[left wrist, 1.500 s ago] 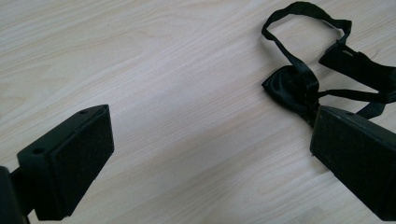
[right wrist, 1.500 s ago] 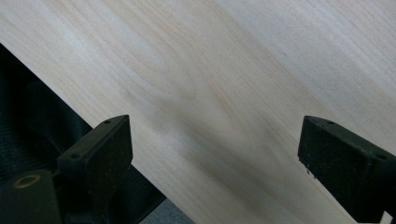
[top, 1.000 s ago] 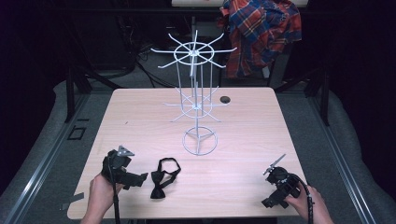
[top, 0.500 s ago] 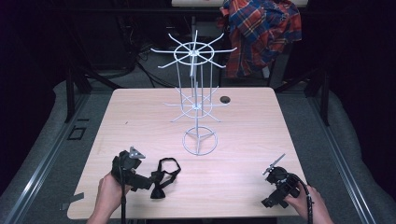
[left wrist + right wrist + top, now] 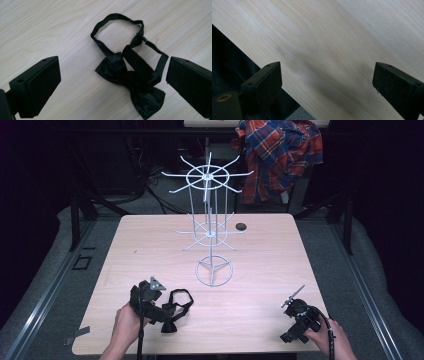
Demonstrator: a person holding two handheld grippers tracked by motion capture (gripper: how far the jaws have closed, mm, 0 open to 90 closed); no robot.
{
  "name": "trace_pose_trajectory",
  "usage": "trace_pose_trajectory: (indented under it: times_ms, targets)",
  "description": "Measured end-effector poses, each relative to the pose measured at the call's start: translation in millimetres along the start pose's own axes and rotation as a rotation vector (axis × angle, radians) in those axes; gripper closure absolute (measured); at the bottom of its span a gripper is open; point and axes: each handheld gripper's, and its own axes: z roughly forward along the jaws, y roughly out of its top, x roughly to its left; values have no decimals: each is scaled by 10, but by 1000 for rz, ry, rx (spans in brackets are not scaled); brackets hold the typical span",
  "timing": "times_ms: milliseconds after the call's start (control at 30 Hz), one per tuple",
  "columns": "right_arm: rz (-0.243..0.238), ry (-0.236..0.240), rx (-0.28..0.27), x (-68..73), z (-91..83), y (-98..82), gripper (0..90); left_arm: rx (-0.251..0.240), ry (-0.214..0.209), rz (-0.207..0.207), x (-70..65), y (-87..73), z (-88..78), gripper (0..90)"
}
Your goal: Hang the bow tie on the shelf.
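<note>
A black bow tie is seen lying flat on the table, near its near-left corner, with its strap looped toward the far side and the knot and wings nearer the edge. The left gripper is held just over the bow tie, tilted down at it; in the left gripper view its jaws are spread wide, one on each side of the tie, and neither pad can be seen to touch the fabric, though the right-hand jaw is very close to the strap's end. The right gripper is held low at the near-right corner, well apart from the tie; in the right gripper view its jaws are also spread wide over bare wood, with nothing between them. A white wire rack is stood at the table's middle, beyond the tie, and a small dark disc is seen just right of it. A plaid shirt is hung behind the table's far edge.
</note>
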Motion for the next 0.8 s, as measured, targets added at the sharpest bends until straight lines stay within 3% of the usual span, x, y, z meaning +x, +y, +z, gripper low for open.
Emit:
trace_pose_trajectory:
  times_ms: [233, 533, 633, 800]
  targets:
    - [2, 1, 3, -1, 1, -2, 85, 12, 12, 50, -148, 135, 99, 0]
    - [5, 8, 6, -3, 11, -10, 85, 24, 5, 71, -224, 245, 176, 0]
    - [8, 1, 7, -7, 6, -9, 88, 57, -3, 96, -290, 305, 239, 6]
    - [5, 1, 8, -8, -1, -13, 88, 109, -27, 94, -299, 324, 344, 1]
